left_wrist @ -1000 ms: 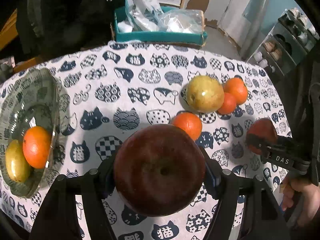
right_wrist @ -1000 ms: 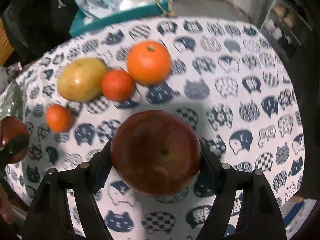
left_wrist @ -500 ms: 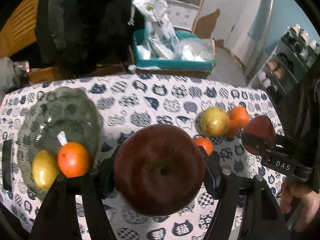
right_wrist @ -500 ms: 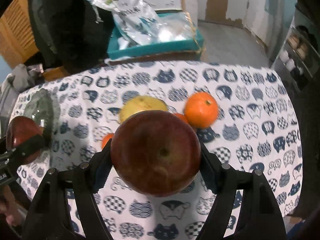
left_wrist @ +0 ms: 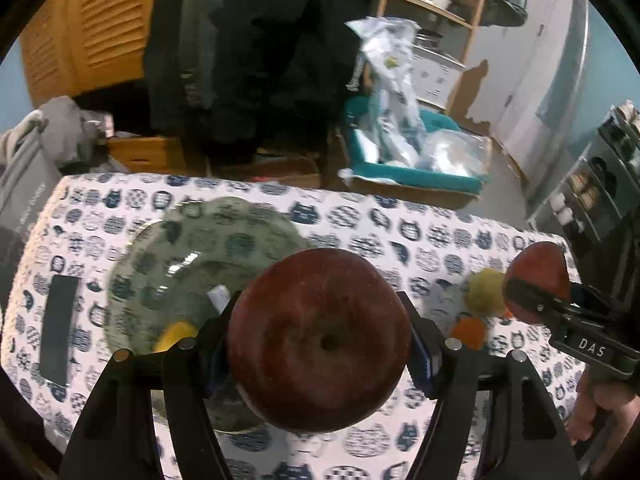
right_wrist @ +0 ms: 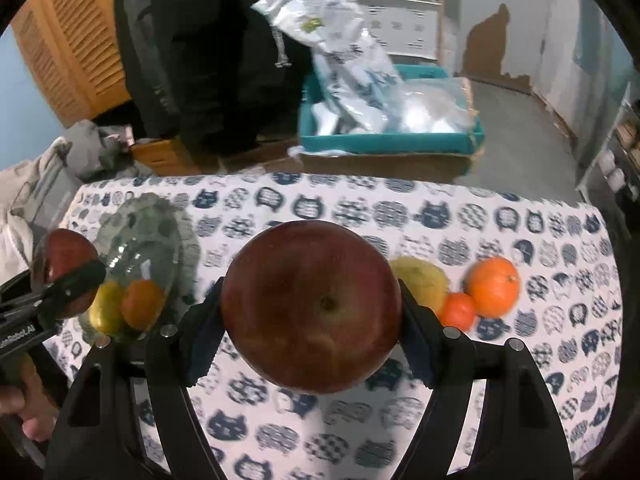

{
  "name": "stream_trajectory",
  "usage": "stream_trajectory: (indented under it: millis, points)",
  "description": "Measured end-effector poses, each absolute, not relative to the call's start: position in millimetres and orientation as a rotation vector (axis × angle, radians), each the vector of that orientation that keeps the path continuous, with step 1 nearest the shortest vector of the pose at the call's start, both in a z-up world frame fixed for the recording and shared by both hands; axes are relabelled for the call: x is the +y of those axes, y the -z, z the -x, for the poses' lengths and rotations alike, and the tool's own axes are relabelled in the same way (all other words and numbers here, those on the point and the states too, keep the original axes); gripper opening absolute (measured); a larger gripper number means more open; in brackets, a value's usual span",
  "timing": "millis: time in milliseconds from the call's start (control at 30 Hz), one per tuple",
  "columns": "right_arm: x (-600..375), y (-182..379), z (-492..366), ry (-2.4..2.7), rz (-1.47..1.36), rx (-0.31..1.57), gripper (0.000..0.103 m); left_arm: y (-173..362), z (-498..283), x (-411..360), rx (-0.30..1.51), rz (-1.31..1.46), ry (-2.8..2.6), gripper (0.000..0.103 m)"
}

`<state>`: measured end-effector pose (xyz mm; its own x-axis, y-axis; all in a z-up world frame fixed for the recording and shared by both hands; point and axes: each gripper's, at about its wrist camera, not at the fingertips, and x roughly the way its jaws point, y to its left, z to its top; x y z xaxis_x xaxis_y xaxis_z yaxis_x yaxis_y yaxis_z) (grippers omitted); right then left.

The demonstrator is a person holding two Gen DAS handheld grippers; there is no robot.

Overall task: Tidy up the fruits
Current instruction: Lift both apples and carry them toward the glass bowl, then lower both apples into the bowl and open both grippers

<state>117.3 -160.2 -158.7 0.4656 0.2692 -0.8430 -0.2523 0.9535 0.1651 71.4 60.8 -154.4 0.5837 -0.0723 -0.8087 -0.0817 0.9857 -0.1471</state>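
Observation:
My left gripper (left_wrist: 320,340) is shut on a dark red apple (left_wrist: 320,340), held high over the near edge of a glass bowl (left_wrist: 192,248). My right gripper (right_wrist: 310,306) is shut on a second red apple (right_wrist: 310,306), held above the table's middle. The bowl (right_wrist: 136,232) holds a yellow fruit (right_wrist: 105,307) and an orange (right_wrist: 142,304). On the cloth to the right lie a yellow pear (right_wrist: 424,280), a small orange (right_wrist: 458,311) and a larger orange (right_wrist: 494,286). The right gripper with its apple also shows in the left wrist view (left_wrist: 538,282), and the left gripper with its apple in the right wrist view (right_wrist: 64,268).
The table wears a cat-print cloth (right_wrist: 440,216). A dark flat rectangle (left_wrist: 60,332) lies left of the bowl. Behind the table stand a teal box of plastic bags (right_wrist: 392,120), a dark coat, a wooden shelf and a shoe rack (left_wrist: 596,184) at right.
Both grippers have risen and pulled back from the table, each still holding its apple. The left one has swung left, so the bowl now lies just beyond its apple.

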Motion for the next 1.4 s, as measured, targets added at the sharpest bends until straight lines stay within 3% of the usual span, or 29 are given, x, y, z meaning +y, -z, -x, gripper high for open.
stream_trajectory:
  millis: [733, 1400]
  points:
    - [-2.8, 187.7, -142.8, -0.559, 0.037, 1.116, 0.077, 192.5, -77.3, 179.5, 0.999, 0.271, -0.180, 0.072]
    - [60.1, 238.8, -158.7, -0.613, 0.106, 1.236, 0.077, 256.2, -91.6, 221.6, 1.140, 0.381, -0.202, 0.072]
